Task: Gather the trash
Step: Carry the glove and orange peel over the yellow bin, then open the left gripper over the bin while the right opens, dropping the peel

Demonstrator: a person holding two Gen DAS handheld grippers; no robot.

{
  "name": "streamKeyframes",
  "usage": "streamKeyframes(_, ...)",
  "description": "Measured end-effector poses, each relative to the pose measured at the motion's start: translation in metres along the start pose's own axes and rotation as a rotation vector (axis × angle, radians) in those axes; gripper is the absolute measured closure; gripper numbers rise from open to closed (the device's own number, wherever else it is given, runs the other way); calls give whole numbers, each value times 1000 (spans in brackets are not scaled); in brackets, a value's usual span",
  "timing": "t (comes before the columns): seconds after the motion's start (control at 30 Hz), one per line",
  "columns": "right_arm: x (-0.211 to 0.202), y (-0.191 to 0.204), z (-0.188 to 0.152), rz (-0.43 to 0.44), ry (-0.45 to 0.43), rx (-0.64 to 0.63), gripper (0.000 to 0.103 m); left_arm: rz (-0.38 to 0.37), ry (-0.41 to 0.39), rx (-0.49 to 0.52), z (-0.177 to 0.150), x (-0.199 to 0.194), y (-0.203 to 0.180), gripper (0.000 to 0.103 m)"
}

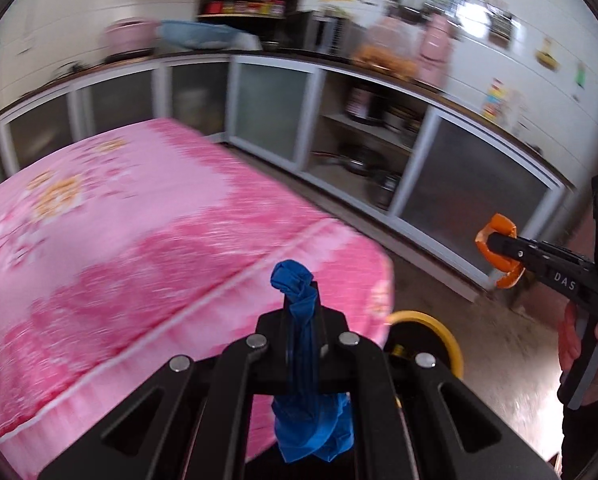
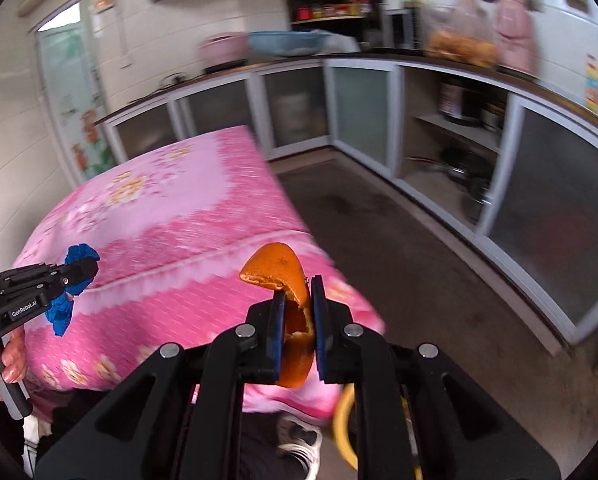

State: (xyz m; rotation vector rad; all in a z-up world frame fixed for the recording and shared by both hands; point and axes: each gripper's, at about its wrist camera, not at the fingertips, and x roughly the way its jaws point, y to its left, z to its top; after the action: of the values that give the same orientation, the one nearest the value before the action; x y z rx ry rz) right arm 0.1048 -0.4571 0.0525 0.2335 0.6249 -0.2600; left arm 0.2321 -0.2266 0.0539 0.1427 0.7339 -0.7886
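My left gripper [image 1: 301, 312] is shut on a crumpled blue wrapper [image 1: 299, 292] that sticks out above and hangs below the jaws. It also shows at the left of the right wrist view [image 2: 81, 270], with the blue wrapper [image 2: 61, 314] dangling. My right gripper [image 2: 299, 304] is shut on a curled orange peel [image 2: 277, 266]. It also shows at the right of the left wrist view [image 1: 495, 254], with the peel [image 1: 499, 226] in it. Both grippers are held above the near corner of a table with a pink flowered cloth [image 1: 139, 220].
A yellow-rimmed bin [image 1: 439, 330] stands on the floor below the table corner, mostly hidden; its rim also shows in the right wrist view [image 2: 341, 420]. Kitchen cabinets with frosted doors [image 1: 275, 114] run along the back and right. Dark floor [image 2: 399, 248] lies between table and cabinets.
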Motion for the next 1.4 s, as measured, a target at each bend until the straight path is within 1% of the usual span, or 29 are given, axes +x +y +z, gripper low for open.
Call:
streamKeyframes(0.17,-11,-58,-32,-86,38,87,92,-96,35,107,2,35,-68,98)
streamKeyframes(0.2,-10,-65,-37,-95,48,100,92,-122,49,133,1,45,-85,98)
streamKeyframes(0.23,-8,-77,-47,-114,63,121,92,-135,60,150,-1,52,-96,98)
streamKeyframes(0.3,-5,-88,-59,-132,83,142,92,-161,87,190,-7,70,-121,97)
streamKeyframes(0.43,6,-117,-88,-148,134,204,92,-195,130,247,-20,99,-159,97)
streamKeyframes(0.5,13,-127,-99,-145,159,230,92,-200,145,261,-24,111,-170,97)
streamKeyframes(0.53,18,-133,-106,-148,174,245,92,-198,171,273,-29,123,-179,97)
streamKeyframes(0.73,41,-154,-133,-149,236,303,92,-202,238,297,-42,163,-201,97)
streamKeyframes(0.93,64,-169,-152,-140,291,335,92,-182,289,317,-52,199,-215,97)
streamKeyframes(1.07,85,-171,-156,-129,328,345,92,-169,324,335,-58,221,-225,96)
streamKeyframes(1.2,102,-176,-162,-120,357,360,92,-158,344,358,-64,236,-233,96)
streamKeyframes(1.4,124,-189,-170,-135,425,386,90,-136,390,340,-66,259,-229,94)
